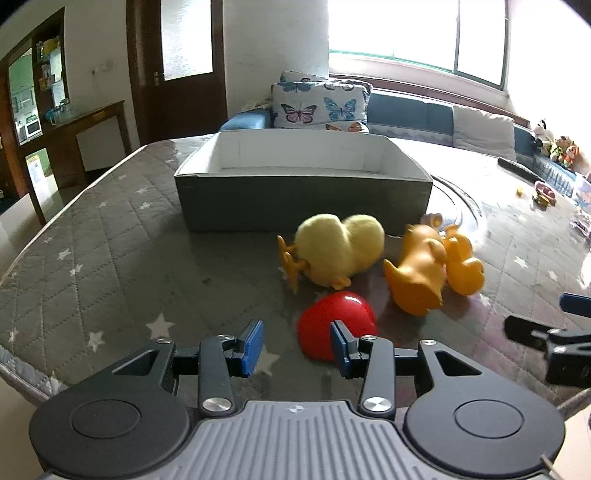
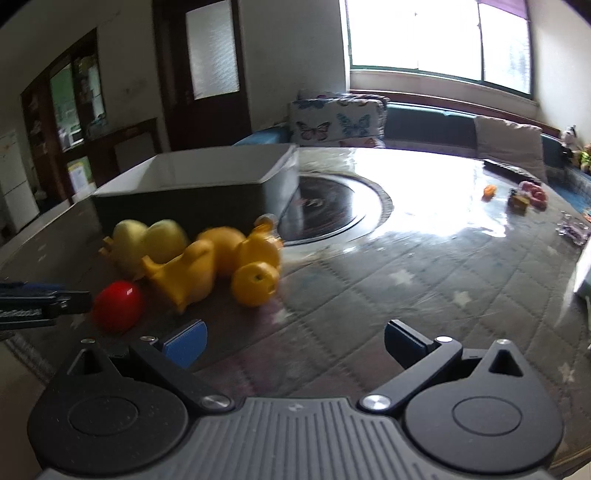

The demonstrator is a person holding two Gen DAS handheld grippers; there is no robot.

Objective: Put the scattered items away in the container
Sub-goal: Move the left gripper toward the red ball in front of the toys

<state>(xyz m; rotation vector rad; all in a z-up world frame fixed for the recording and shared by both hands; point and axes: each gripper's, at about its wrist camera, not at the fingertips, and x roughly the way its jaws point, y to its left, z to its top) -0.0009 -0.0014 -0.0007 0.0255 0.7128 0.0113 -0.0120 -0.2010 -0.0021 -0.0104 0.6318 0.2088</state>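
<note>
Left wrist view: my left tongs (image 1: 297, 347) stood half open and empty, the red ball (image 1: 334, 325) just ahead, slightly right, on the bench (image 1: 110, 240); my right tongs (image 2: 293, 341), wide open, lay farther off.

A big window (image 1: 417, 33) lets in very bright light. Under it runs a long blue sofa (image 1: 410, 112) with butterfly cushions (image 1: 317, 105) and a white pillow (image 1: 482, 131). Small stuffed toys (image 1: 557, 147) sit at its far end. The walls are white. A dark wooden door (image 1: 177, 70) stands on the left, next to a wooden shelf (image 1: 37, 85). The tabletop (image 1: 110, 236) has a gray cover with white stars.
</note>
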